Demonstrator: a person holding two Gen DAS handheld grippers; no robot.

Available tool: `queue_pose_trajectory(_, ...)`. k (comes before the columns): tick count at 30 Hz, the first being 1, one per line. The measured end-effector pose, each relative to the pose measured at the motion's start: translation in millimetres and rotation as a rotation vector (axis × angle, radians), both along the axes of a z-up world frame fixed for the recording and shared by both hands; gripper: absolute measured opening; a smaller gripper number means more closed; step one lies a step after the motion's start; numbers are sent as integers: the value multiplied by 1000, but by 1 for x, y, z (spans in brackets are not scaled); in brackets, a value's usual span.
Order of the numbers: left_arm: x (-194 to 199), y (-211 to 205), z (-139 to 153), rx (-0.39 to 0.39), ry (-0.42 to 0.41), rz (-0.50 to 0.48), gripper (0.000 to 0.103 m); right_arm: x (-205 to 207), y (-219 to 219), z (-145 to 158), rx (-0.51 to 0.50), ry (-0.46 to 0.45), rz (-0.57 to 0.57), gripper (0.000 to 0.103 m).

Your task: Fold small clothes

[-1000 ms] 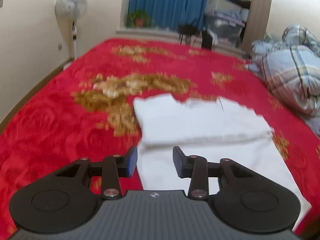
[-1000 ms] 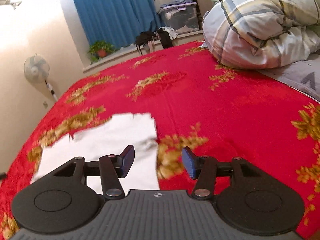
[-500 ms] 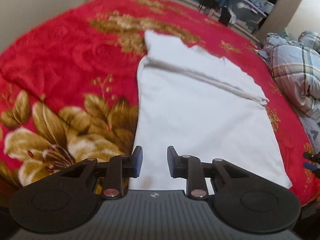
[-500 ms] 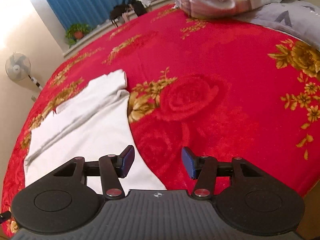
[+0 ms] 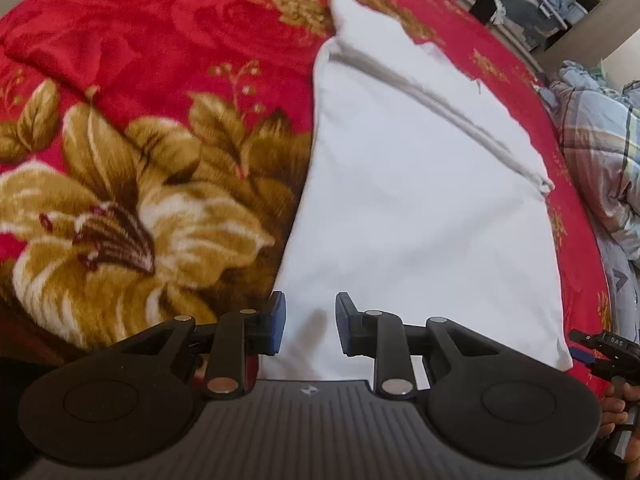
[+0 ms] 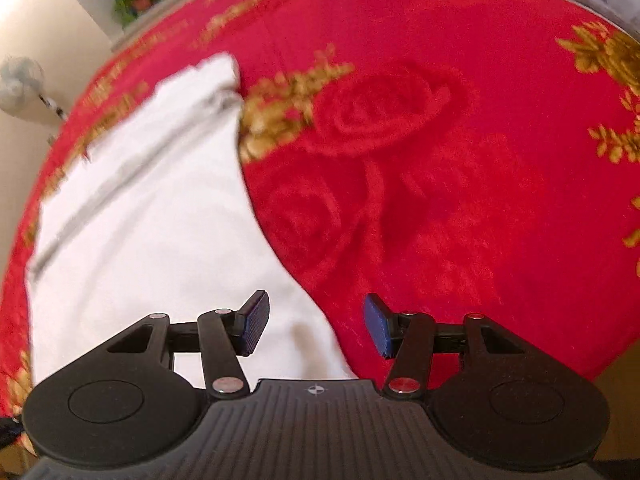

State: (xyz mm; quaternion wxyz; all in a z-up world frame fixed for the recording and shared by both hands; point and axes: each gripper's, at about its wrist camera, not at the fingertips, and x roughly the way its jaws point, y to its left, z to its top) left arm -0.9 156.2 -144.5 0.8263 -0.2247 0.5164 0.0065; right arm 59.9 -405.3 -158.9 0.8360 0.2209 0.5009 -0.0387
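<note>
Closest to the cameras, both grippers point down at a bed. On the left gripper [image 5: 308, 328] the jaws stand a little apart, over the near left corner of a white garment [image 5: 420, 208], and nothing is pressed between its blue pads [image 5: 277, 326]; whether they touch the cloth I cannot tell. On the right gripper [image 6: 316, 326] the jaws stand wider apart, and they are over the near right edge of the same garment [image 6: 160, 216], with one pad above the white cloth and the other above the red blanket [image 6: 460, 180]. This gripper also holds nothing. The garment lies flat on the blanket, with its far part folded over, so a grey seam line runs across it. Beside it on the left, the blanket [image 5: 140, 60] shows a big golden flower [image 5: 120, 220]. Farther to the right lies a checked quilt [image 5: 600, 152]. At the far end, in the right view, a potted plant [image 6: 138, 0] and a standing fan [image 6: 22, 80] are seen by the wall.
</note>
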Motion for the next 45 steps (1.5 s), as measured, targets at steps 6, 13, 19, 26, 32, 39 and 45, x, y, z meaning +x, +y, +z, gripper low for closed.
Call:
queue_pose_trajectory(6,-7,8,-2,7,27,28,30,-3,6,-7,0,45,43,55)
queue_pose_trajectory(13,-7,-6,-12,42,68,-42,30,-3,23,-10,-76,66,111,51)
queue_pose_trajectory(19,-9,-4,-13,45,56,-28,7,-5,15,-3,-28,42,81,7)
queue_pose_trajectory(26,-11,-1,-13,13,64,-17,8,-8,9,3,4,16,61,11)
queue_pose_trajectory(32,-10,-3,-15,24,73,-27,9,-3,20,-8,-43,59,94,15)
queue_pose_trajectory(39,-11,-4,-13,31,56,-39,7,-5,19,-4,-49,30,83,10)
queue_pose_trajectory(45,-10,-4,-14,34,66,-47,8,-2,15,-8,-46,54,69,11)
